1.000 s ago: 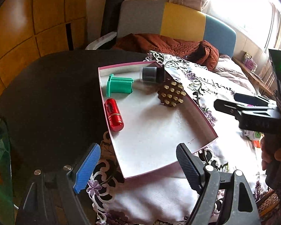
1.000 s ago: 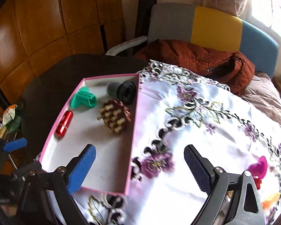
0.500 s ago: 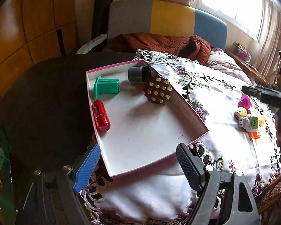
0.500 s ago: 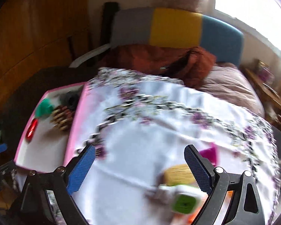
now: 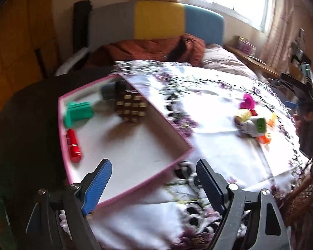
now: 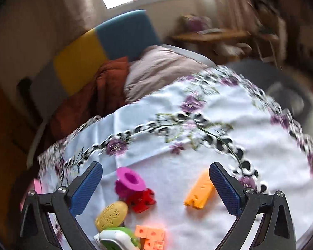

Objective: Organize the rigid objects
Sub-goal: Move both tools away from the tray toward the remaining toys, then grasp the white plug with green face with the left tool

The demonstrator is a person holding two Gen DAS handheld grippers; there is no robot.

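A pink-rimmed shallow box [image 5: 171,123] lies on the flowered tablecloth and holds a green piece [image 5: 78,112], a red cylinder [image 5: 74,145], a dark cylinder [image 5: 109,90] and a brown studded block [image 5: 131,108]. My left gripper [image 5: 150,184] hovers open over the box's near corner, holding nothing. My right gripper [image 6: 156,187] is above a cluster of small objects, its jaws opening, nothing pressed between them: a magenta spool [image 6: 129,182], a red piece [image 6: 143,200], a yellow oval [image 6: 111,213], an orange block [image 6: 199,192], an orange cube piece [image 6: 151,236] and a white-and-green gadget [image 6: 116,238].
A grey, yellow and blue chair back [image 5: 156,23] with a rust-coloured garment [image 5: 156,49] stands behind the table. The dark table edge [image 5: 27,112] shows to the left of the box. A wooden shelf [image 6: 208,36] stands by the window. A person's hand [image 5: 302,120] holds the right gripper.
My right gripper has swung from over the box rightward to the cluster of small objects, rolling as it went. The left gripper has shifted slightly to the right along the box.
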